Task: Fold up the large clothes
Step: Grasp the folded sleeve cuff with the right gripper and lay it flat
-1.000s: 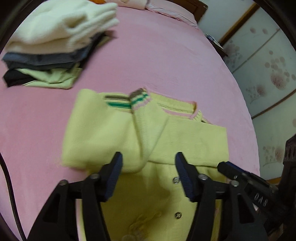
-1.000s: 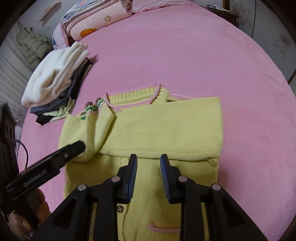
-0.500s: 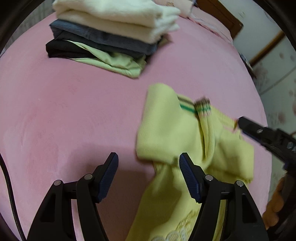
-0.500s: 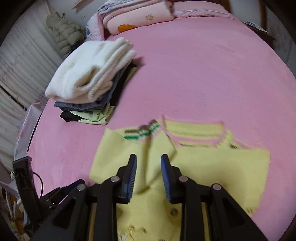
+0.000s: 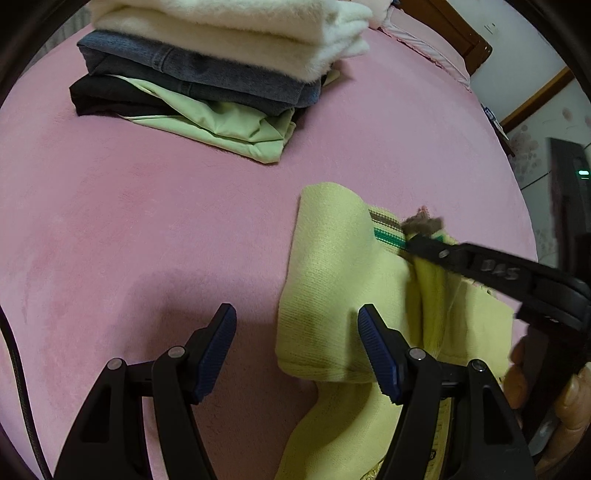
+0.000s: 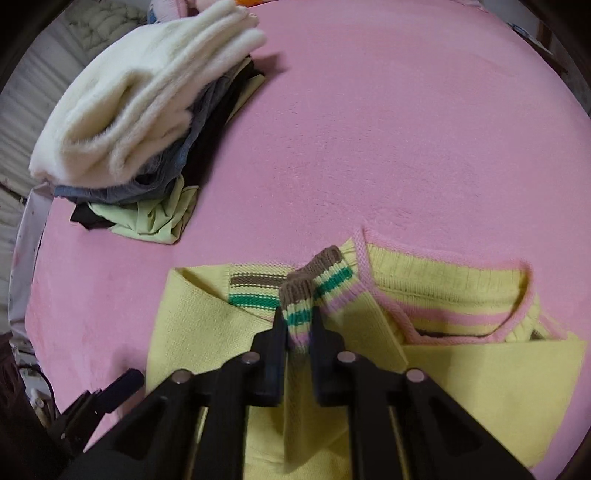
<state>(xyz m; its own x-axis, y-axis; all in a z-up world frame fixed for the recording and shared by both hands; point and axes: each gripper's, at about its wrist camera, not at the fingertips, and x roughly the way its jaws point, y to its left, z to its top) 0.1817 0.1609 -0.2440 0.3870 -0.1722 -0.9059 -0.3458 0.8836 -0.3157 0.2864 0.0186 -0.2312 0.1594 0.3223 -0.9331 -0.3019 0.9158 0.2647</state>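
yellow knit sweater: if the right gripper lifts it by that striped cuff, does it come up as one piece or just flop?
Likely flops: the yellow sweater is a soft knit already creased into loose folds. The right gripper, jaws closing on the striped cuff, will probably raise only the sleeve while the body drags on the pink bed cover. The ribbed cuff bunches between the jaws, so slipping seems unlikely.

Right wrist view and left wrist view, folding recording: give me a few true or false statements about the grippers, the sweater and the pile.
1. The right gripper is closing on the yellow sweater's striped cuff. True.
2. The left gripper grips the sweater. False: it is open, clamping nothing.
3. A white garment tops the folded pile. True.
4. The pile rests on the sweater. False: it sits apart, on the pink bedspread.
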